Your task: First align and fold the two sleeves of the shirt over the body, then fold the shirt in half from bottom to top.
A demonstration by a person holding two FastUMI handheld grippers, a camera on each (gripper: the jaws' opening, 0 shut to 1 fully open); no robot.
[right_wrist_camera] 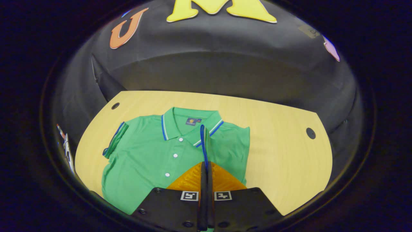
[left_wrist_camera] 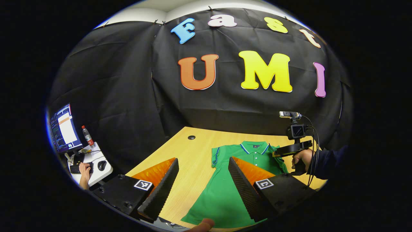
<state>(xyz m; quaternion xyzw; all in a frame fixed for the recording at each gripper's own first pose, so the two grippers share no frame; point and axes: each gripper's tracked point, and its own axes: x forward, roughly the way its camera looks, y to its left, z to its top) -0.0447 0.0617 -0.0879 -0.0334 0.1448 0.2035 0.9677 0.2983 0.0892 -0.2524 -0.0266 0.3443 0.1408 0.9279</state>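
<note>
Left gripper view: my left tongs (left_wrist_camera: 199,183) gape wide, nothing between them, above the green shirt (left_wrist_camera: 222,193) lying flat on the surface (left_wrist_camera: 193,151); hem cut off.

Right gripper view: right tongs (right_wrist_camera: 205,167) pinch the blue-trimmed sleeve (right_wrist_camera: 203,141), folded over the body. Collar label (right_wrist_camera: 193,121) unreadable.

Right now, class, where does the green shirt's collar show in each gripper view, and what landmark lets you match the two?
Left gripper view: the collar lies right of centre, beyond the left gripper, beside the right gripper.
Right gripper view: the collar lies at centre, above the right gripper, which pinches a sleeve edge.
Shared landmark: the table hole.
</note>
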